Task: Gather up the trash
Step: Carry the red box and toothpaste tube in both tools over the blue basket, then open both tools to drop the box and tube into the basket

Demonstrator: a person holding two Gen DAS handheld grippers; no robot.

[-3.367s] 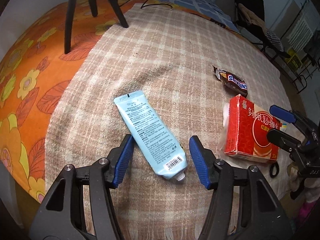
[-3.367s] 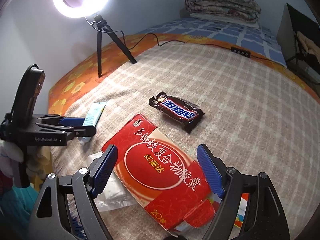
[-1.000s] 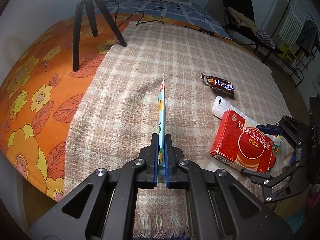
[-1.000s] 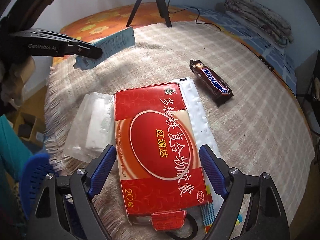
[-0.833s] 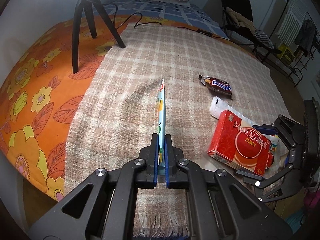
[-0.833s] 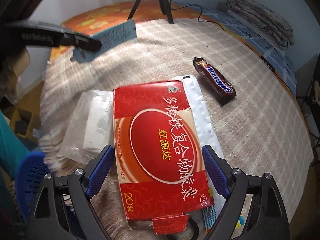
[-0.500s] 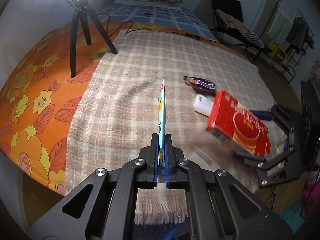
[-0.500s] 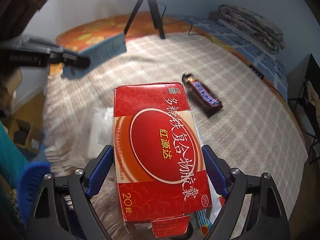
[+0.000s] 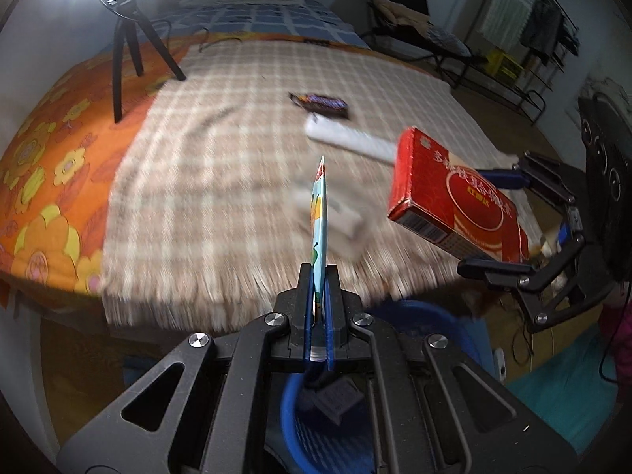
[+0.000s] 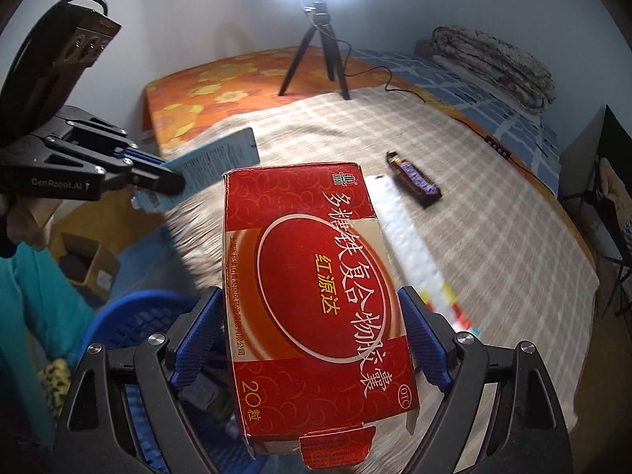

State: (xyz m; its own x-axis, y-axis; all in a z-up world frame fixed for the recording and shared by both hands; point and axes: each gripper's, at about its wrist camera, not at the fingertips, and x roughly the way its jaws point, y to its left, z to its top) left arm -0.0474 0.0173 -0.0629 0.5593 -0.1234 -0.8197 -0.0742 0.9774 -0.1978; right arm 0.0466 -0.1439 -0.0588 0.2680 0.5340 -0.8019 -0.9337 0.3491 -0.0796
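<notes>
The left tool [image 9: 318, 308] is clamped tight on the neck end of a flattened pale-blue squeeze tube [image 9: 320, 221], which stands edge-on and upright out of the jaws, clear of the bed. The right tool [image 10: 312, 335] has its jaws spread wide, with both blue pads pressed against the long sides of a red medicine box [image 10: 316, 292], carried in the air past the fringe of the plaid blanket [image 9: 221, 150].

Both pieces look light. The tube is soft and nearly empty, so a pinch near its stiffer shoulder, as here, seems the surest hold; higher up it would likely fold. The box is thin card with an end flap hanging loose. It would crush under a hard squeeze, so a grip across its sides suits it.

A blue basket [image 9: 316, 426] sits on the floor just under both tools, a likely drop point. A Snickers wrapper [image 10: 412, 179], a white blister strip [image 10: 407, 249] and a blurred clear packet [image 9: 335, 221] lie on the blanket.
</notes>
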